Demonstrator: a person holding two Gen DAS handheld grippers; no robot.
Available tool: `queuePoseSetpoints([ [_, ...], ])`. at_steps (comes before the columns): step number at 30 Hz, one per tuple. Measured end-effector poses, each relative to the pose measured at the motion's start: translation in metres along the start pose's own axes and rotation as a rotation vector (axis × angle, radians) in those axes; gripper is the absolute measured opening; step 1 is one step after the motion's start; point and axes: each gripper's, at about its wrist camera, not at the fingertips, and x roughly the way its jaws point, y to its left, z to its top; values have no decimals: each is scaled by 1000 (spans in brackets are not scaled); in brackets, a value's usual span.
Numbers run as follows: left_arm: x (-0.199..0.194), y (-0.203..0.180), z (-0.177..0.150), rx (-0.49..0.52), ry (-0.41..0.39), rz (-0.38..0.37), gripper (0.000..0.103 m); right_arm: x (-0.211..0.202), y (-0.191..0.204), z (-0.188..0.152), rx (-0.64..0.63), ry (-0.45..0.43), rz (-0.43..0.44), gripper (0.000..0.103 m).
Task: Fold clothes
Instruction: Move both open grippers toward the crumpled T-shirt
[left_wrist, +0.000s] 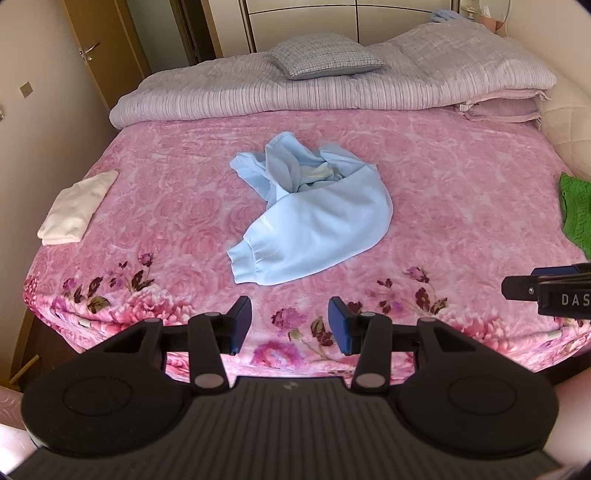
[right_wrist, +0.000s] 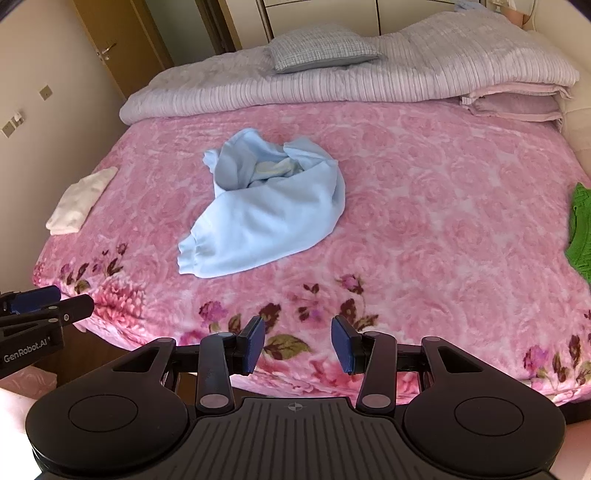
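White garment lies folded left of the crumpled blue sweatshirt; both grippers released, empty.

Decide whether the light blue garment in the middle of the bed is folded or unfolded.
Unfolded. The light blue garment lies crumpled in a heap on the pink blanket, one cuffed end trailing toward the camera.

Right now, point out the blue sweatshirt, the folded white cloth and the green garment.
blue sweatshirt (left_wrist: 321, 225), left wrist view, smooth front panel.
folded white cloth (left_wrist: 75, 208), left wrist view, top face.
green garment (right_wrist: 580, 229), right wrist view, knitted middle.
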Motion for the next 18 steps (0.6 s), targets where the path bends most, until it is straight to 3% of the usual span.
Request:
queuePoseSetpoints([
  [13, 13, 12, 10, -31, 11, -2, 42, 13, -2, 11, 18, 6, 10, 44],
  [18, 30, 33, 15, -60, 12, -15, 42, 24, -11, 19, 48, 3, 9, 44],
])
